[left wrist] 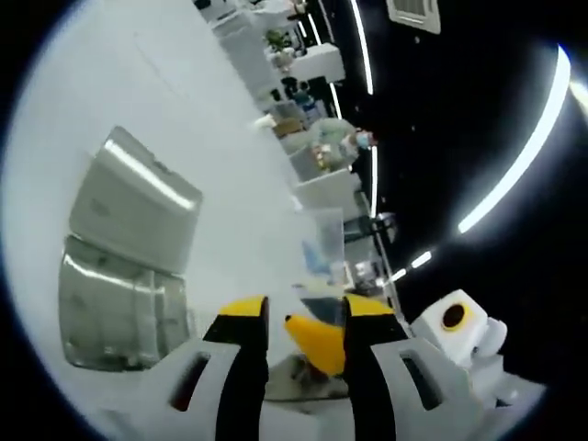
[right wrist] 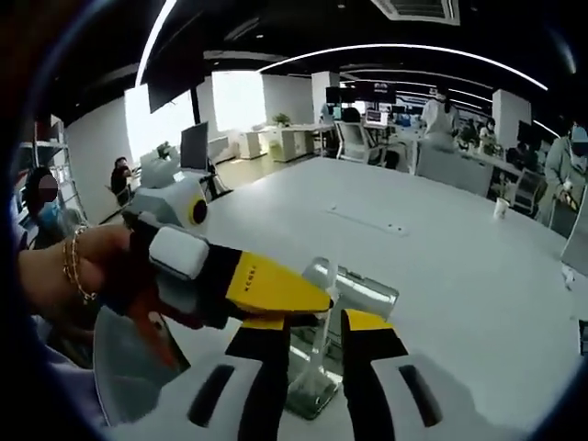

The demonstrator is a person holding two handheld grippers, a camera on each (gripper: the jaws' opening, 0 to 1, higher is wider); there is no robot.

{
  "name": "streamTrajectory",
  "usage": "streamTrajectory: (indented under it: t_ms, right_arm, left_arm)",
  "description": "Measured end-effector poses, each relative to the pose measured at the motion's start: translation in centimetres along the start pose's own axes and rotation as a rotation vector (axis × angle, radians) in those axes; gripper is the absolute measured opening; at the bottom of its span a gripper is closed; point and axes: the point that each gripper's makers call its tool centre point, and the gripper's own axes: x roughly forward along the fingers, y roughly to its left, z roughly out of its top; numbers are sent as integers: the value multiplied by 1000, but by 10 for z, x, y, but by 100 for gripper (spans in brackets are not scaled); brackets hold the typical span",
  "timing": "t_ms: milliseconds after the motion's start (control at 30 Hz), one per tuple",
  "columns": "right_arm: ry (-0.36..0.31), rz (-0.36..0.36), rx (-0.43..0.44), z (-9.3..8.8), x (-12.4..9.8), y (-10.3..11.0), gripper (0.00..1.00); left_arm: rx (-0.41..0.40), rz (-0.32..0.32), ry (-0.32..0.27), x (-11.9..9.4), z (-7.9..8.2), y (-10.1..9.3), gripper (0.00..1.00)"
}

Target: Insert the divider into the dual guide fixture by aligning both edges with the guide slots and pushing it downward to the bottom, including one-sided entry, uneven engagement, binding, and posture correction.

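Observation:
The clear guide fixture (right wrist: pixel 356 287) stands on the white table (right wrist: pixel 441 239) just beyond my right gripper (right wrist: pixel 312 323). A clear upright piece, which I take for the divider (right wrist: pixel 317 363), sits between the right jaws; whether they press on it is unclear. My left gripper (right wrist: pixel 317 296), held by a hand with a bracelet, reaches in from the left, its yellow tip right over the right jaws. In the left gripper view, clear fixture blocks (left wrist: pixel 129 207) lie at the left. My left gripper (left wrist: pixel 305 308) has its jaws apart, and the right gripper's yellow tip (left wrist: pixel 317 342) shows in the gap.
The long white table stretches away, with a small paper cup (right wrist: pixel 502 208) far to the right. Desks, chairs and several people (right wrist: pixel 439 115) fill the office behind. Another seated person (right wrist: pixel 119 176) is at the left. A translucent sheet (right wrist: pixel 119 367) shows at the lower left.

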Motion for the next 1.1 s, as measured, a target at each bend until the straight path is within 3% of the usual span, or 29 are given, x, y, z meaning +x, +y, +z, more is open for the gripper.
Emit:
streamTrajectory:
  t_ms: [67, 433, 667, 967, 1100]
  right_arm:
    - [6, -11, -36, 0, -1, 0, 15]
    - [28, 22, -61, -2, -1, -1, 1]
    - [30, 29, -4, -2, -1, 0, 0]
    - [34, 12, 29, 9, 1, 7, 0]
    - [50, -20, 22, 12, 2, 9, 0]
  left_arm:
    - [-6, -6, 6, -1, 0, 0, 29]
    - [-12, -14, 60, -5, -4, 1, 29]
    - [-19, -25, 76, -6, -4, 1, 29]
    - [9, -92, 65, -15, 4, -4, 30]
    - [23, -144, 29, -26, 17, -6, 37]
